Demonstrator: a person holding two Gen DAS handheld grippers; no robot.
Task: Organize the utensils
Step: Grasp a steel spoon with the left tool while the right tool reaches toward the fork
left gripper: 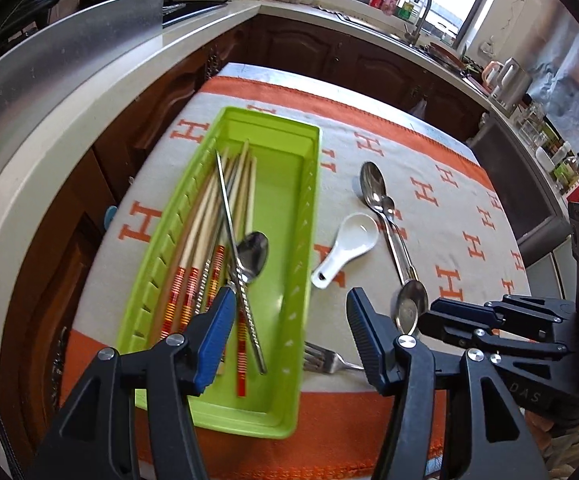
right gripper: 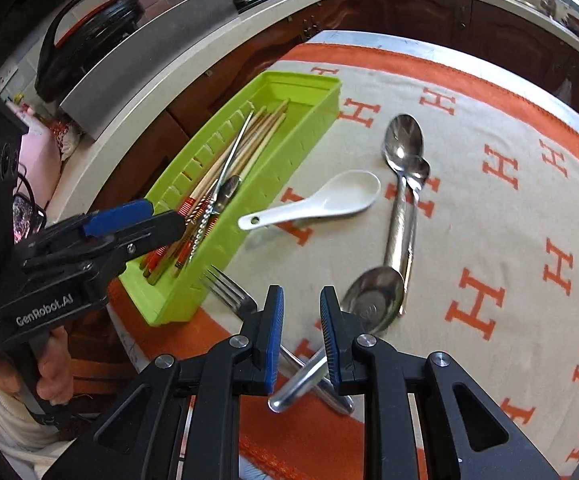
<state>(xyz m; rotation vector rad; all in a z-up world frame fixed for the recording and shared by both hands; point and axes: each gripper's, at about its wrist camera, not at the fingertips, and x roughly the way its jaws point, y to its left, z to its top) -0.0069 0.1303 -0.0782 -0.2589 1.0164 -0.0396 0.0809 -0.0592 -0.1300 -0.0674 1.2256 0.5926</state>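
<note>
The left gripper [left gripper: 291,316] hangs over the near end of the green tray [left gripper: 289,420], jaws released, nothing between them; the tray, by the table's left edge, holds chopsticks [left gripper: 205,216] and a spoon [left gripper: 254,254]; the right gripper [right gripper: 301,320] has its jaws parted narrowly above a steel spoon [right gripper: 373,300] and fork [right gripper: 229,292] near the front edge, gripping nothing; a white ceramic spoon [right gripper: 329,200] lies mid-table.

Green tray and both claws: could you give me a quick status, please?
Left claw open over the green tray, empty. Right claw narrow, straddling a steel spoon handle crossed over the fork. White spoon outside the tray.
</note>
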